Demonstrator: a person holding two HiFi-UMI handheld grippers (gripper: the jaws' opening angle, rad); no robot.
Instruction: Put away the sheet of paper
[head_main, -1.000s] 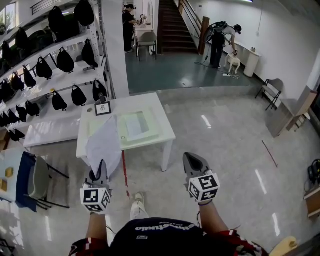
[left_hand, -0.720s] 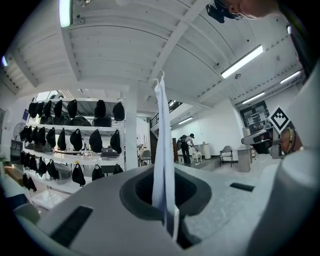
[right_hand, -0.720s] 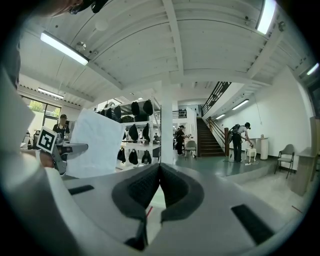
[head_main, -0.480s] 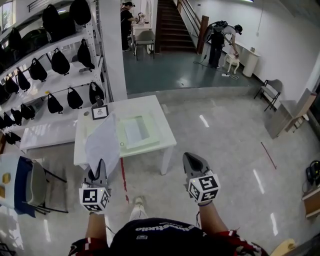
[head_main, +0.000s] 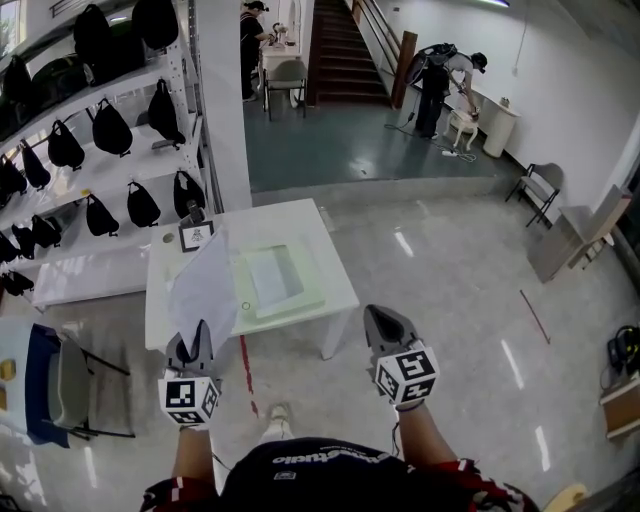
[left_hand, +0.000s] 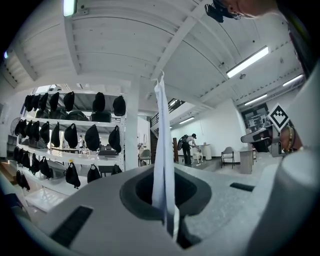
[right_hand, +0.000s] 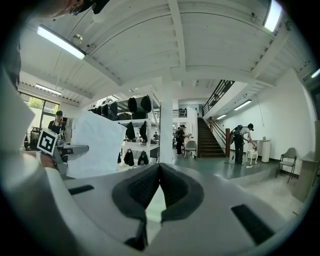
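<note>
A white sheet of paper (head_main: 203, 287) stands upright from my left gripper (head_main: 192, 345), which is shut on its lower edge. In the left gripper view the sheet (left_hand: 162, 150) shows edge-on, rising out of the closed jaws of the left gripper (left_hand: 168, 212). My right gripper (head_main: 383, 323) is level with it to the right, shut and holding nothing; its jaw tips meet in the right gripper view, where the right gripper (right_hand: 159, 168) has the sheet (right_hand: 95, 145) at its left. Ahead stands a white table (head_main: 300, 225) bearing a pale green tray (head_main: 305, 278) with a paper in it.
A small framed card (head_main: 195, 236) stands at the table's far left corner. White shelves with black bags (head_main: 110, 130) run along the left, and a chair with a blue cover (head_main: 45, 385) is near my left side. A red line (head_main: 245, 375) marks the glossy floor. People stand far back by the stairs.
The view has crept forward and the table lies slightly nearer and further right. Both grippers keep their places, the left still holding the sheet.
</note>
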